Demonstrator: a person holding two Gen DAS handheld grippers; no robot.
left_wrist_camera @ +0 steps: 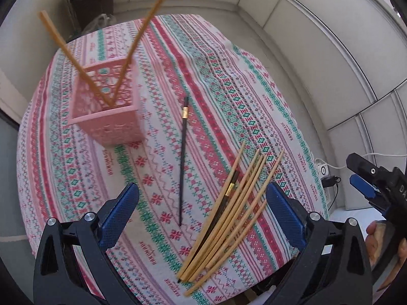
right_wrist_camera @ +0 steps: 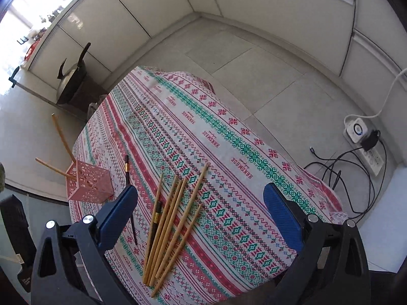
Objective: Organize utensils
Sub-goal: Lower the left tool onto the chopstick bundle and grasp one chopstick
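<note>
Beneath the bamboo chopsticks [right_wrist_camera: 168, 231] a black chopstick [right_wrist_camera: 155, 218] lies half hidden, tips pointing away; left gripper [left_wrist_camera: 202, 214] and right gripper [right_wrist_camera: 201, 218] gape empty.

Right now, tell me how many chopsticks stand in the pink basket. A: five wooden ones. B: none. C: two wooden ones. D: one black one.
C: two wooden chopsticks lean out of the pink basket, while the black chopstick and the wooden bundle lie on the tablecloth.

A pink holder [left_wrist_camera: 109, 109] holds 2 leaning bamboo chopsticks [left_wrist_camera: 76, 61]; loose chopsticks [left_wrist_camera: 229, 216] lie bundled nearby.
</note>
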